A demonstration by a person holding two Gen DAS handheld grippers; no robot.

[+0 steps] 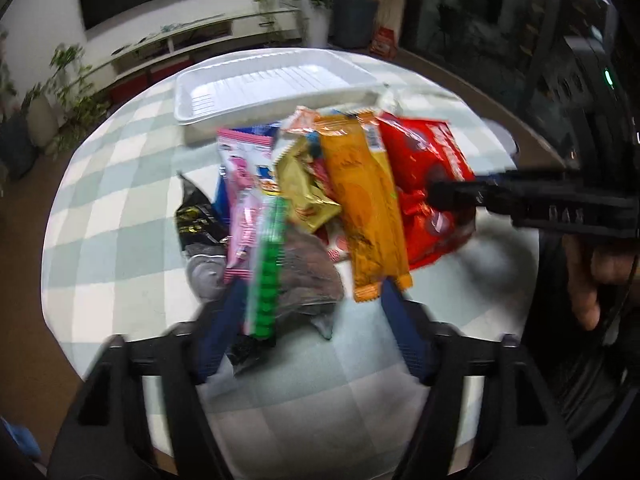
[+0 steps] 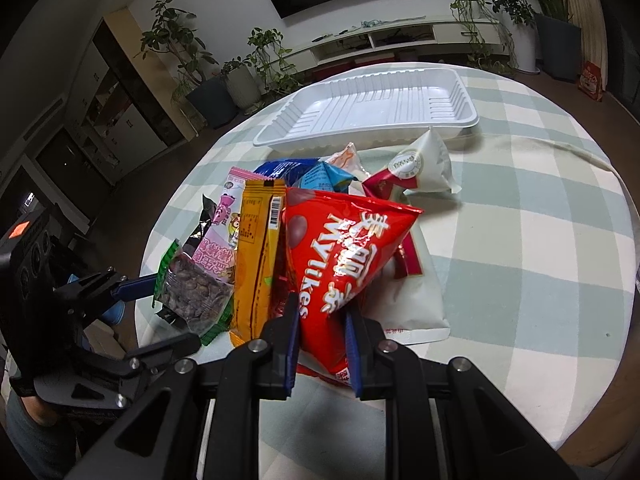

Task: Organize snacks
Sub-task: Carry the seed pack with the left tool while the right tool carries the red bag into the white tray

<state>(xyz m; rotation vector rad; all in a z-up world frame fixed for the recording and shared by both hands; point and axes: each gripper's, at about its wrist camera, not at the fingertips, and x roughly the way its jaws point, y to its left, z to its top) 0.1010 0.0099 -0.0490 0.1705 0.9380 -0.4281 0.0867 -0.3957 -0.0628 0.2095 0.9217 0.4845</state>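
Observation:
A pile of snack packets lies on the checked tablecloth (image 2: 520, 240) in front of an empty white tray (image 2: 380, 104) (image 1: 280, 106). My right gripper (image 2: 322, 308) is shut on the lower corner of the red Mylikes bag (image 2: 344, 248), which stands tilted up; the left wrist view shows the same grip (image 1: 432, 196) on the red bag (image 1: 432, 152). My left gripper (image 1: 314, 284) stands open around a clear, green-edged seed packet (image 1: 268, 272) (image 2: 196, 292), its pads apart from it. An orange packet (image 1: 360, 200) leans between the two bags.
The pile also holds a pink packet (image 1: 240, 192), a gold one (image 1: 304, 188), a black one (image 1: 196, 216), a blue one (image 2: 304, 172), a white pouch (image 2: 428, 164) and a flat white bag (image 2: 408, 292). The round table's edge curves close on every side.

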